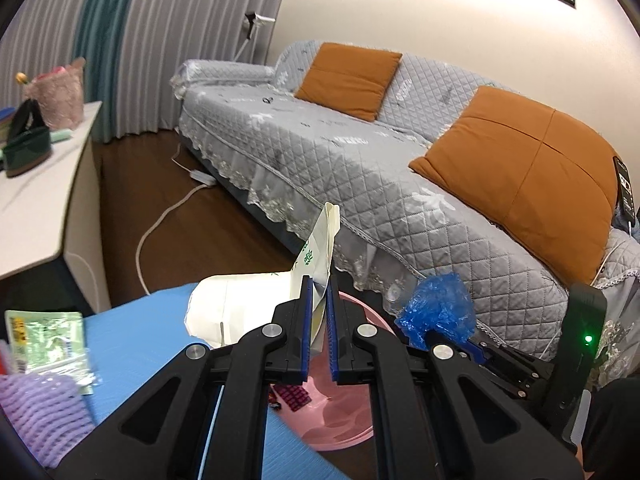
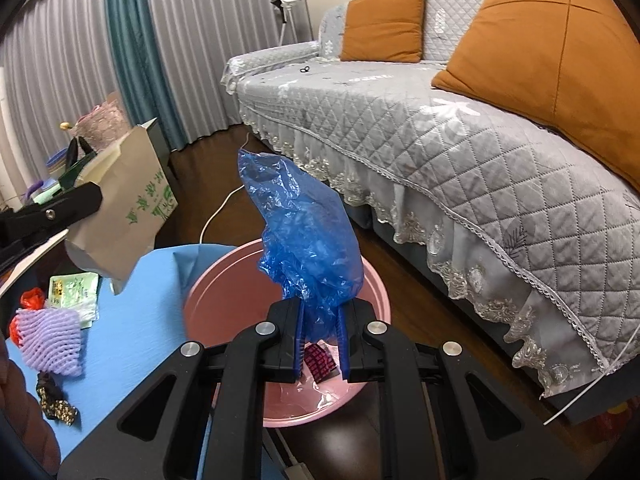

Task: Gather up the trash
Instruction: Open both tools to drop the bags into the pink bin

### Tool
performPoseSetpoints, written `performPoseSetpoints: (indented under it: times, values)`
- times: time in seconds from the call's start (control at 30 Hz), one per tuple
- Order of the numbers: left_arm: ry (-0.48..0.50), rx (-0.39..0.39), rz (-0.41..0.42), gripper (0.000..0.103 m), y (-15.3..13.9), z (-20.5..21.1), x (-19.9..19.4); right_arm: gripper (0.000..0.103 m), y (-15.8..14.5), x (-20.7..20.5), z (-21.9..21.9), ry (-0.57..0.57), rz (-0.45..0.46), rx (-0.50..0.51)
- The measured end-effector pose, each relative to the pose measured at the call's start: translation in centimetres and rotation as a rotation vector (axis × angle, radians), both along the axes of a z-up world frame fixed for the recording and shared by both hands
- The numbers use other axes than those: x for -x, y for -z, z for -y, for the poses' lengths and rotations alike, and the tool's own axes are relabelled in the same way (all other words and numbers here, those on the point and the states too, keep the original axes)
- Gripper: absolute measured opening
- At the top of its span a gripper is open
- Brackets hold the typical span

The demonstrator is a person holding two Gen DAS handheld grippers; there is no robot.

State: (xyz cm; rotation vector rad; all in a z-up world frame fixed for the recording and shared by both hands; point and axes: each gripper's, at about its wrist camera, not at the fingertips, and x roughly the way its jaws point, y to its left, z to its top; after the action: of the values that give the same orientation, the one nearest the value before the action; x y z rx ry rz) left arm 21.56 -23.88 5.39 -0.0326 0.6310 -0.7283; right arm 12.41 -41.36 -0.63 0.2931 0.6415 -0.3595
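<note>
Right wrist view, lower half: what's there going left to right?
purple foam net → green packet → paper bag held by the left gripper → pink basin → blue plastic bag in the right gripper → sofa skirt.

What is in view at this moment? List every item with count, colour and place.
paper bag: 1, cream with green print, held in the left gripper
plastic bag: 1, blue, held in the right gripper above the basin
basin: 1, pink, on the floor by the sofa
mat: 1, blue, beside the basin
foam net: 1, purple, on the mat
sachet: 1, green, on the mat
sofa: 1, grey quilted cover
cushions: 2, orange, on the sofa
left gripper: 1, black, shut
right gripper: 1, black, shut
</note>
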Motion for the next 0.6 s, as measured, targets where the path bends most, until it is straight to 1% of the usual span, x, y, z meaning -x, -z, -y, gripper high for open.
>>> performPoseSetpoints:
  times: [0.1, 0.17, 0.2, 0.27, 0.3, 0.33, 0.43, 0.6]
  values:
    - [0.023, 0.007, -0.028, 0.007, 0.5, 0.8, -0.7, 0.015, 0.3, -0.1, 0.5, 0.015, -0.012, -0.009]
    - [0.044, 0.014, -0.046, 0.009, 0.7, 1.1, -1.1, 0.02, 0.6, -0.3, 0.7, 0.026, -0.022, -0.013]
    - [0.046, 0.013, -0.058, 0.018, 0.9, 1.2, -1.3, 0.023, 0.7, -0.3, 0.9, 0.035, -0.027, -0.017]
    - [0.047, 0.021, -0.079, 0.032, 1.0, 1.3, -1.5, 0.047, 1.0, -0.3, 1.2, 0.047, -0.038, -0.04]
    - [0.043, 0.028, -0.082, 0.036, 0.9, 1.1, -1.4, 0.051, 1.1, -0.2, 1.3, 0.058, -0.04, -0.042]
    - [0.038, 0.033, -0.082, 0.036, 0.8, 0.7, -1.2, 0.054, 1.1, -0.2, 1.3, 0.065, -0.042, -0.04]
    - [0.021, 0.04, -0.082, 0.036, 0.4, -0.3, -0.8, 0.055, 0.9, -0.1, 1.2, 0.072, -0.04, -0.043]
    - [-0.026, 0.055, -0.065, 0.036, -0.9, -3.1, 0.8, 0.056, 0.0, 0.4, 0.1, 0.059, -0.026, -0.034]
